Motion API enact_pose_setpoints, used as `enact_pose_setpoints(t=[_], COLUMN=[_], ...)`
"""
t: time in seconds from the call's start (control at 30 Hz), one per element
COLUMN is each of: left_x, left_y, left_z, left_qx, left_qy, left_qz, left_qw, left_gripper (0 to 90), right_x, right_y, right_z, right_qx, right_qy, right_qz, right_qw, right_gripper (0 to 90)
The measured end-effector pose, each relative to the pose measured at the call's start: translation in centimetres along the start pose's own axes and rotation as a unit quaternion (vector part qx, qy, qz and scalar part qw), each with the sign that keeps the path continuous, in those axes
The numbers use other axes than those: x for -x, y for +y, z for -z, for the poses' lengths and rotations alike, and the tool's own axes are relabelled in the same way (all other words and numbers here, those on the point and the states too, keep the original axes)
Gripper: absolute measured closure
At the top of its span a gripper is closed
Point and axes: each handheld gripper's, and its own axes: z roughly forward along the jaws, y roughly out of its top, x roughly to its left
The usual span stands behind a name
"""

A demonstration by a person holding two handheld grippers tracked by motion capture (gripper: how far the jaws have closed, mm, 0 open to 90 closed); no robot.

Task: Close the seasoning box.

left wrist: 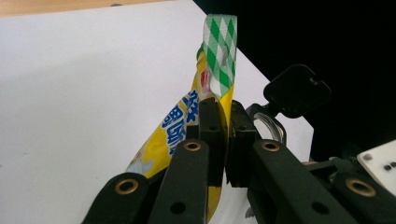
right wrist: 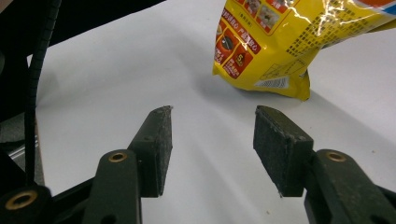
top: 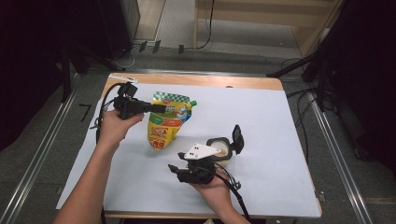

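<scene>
- High view: the left gripper (top: pixel 156 108) clamps the top edge of a glossy yellow snack pouch (top: pixel 164 125), which hangs below it onto the white-papered desk (top: pixel 271 121). Beside the right gripper (top: pixel 229 151) stands a round container (top: pixel 219 150) with a black flip lid.
- Left gripper view: pads pinch the pouch's green-and-white diamond-patterned seal (left wrist: pixel 220 51); blue characters are unreadable.
- Right gripper view: the right gripper's (right wrist: pixel 212 149) rough-faced pads stand half apart, empty; ahead, the pouch's crinkled bottom corner bears food pictures and illegible print.

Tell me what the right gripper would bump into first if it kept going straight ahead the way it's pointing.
Most likely the yellow pouch. The right gripper has open, empty jaws above white paper, and the pouch's lower end lies ahead, slightly right of centre, so it might just clip it.
</scene>
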Motion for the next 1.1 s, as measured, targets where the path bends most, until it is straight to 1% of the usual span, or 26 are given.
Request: enact_pose_setpoints(t=[0.1,0.13,0.17,0.2,0.27,0.33,0.43,0.5,0.57,0.63,0.83,0.9,1.03,1.07,1.1], left_x=[0.2,0.2,0.4,0.4,0.5,0.6,0.6,0.7,0.8,1.0,1.4,1.9,2.1,2.2,2.4], left_y=[-0.1,-0.2,-0.2,-0.2,-0.3,-0.3,-0.3,-0.3,-0.2,-0.1,0.0,0.3,0.5,0.5,0.6], left_z=[0.4,0.4,0.5,0.5,0.5,0.6,0.9,1.0,1.2,1.4,2.1,2.6,2.9,3.1,3.2], left_qx=[0.002,0.001,0.000,-0.001,0.000,-0.004,-0.004,-0.001,-0.004,-0.006,-0.004,-0.008,-0.010,-0.010,-0.012], left_qy=[0.003,0.002,0.006,0.006,0.003,0.007,0.010,0.007,-0.002,0.003,-0.006,-0.003,0.002,0.006,0.005], left_qz=[-0.004,-0.008,-0.014,-0.018,-0.019,-0.025,-0.025,-0.024,-0.025,-0.030,-0.028,-0.028,-0.011,-0.012,-0.014], left_qw=[1.0000,1.0000,0.9999,0.9998,0.9998,0.9997,0.9996,0.9997,0.9997,0.9995,0.9996,0.9996,0.9999,0.9999,0.9998], left_gripper=[86.3,86.1,85.8,85.4,84.4,83.0,81.2,79.3,75.0,73.8,69.8,69.0,68.8,68.8,68.7], right_x=[0.0,0.0,0.0,0.0,0.0,0.0,-0.1,-0.1,-0.1,-0.1,0.0,0.0,0.0,0.0,0.1], right_y=[0.0,0.0,0.0,0.1,0.1,0.1,0.1,0.0,0.1,0.1,0.2,0.2,0.3,0.3,0.3], right_z=[0.0,0.0,0.0,0.0,0.0,-0.1,0.0,0.0,0.1,0.1,0.1,0.2,0.2,0.3,0.3], right_qx=[0.000,0.000,0.000,0.000,-0.002,-0.002,-0.002,-0.002,-0.003,-0.003,-0.005,-0.007,-0.009,-0.010,-0.010], right_qy=[0.000,0.000,0.001,0.001,0.000,0.001,0.002,0.002,0.003,0.002,0.005,0.008,0.012,0.014,0.016], right_qz=[0.000,0.000,0.000,0.000,0.001,0.002,0.003,0.003,0.004,0.005,0.004,0.002,-0.002,-0.003,-0.005], right_qw=[1.0000,1.0000,1.0000,1.0000,1.0000,1.0000,1.0000,1.0000,1.0000,1.0000,1.0000,0.9999,0.9999,0.9998,0.9998], right_gripper=[48.0,48.1,48.0,48.0,48.1,48.1,48.1,48.1,48.0,48.1,49.1,49.6,51.7,52.4,52.9])
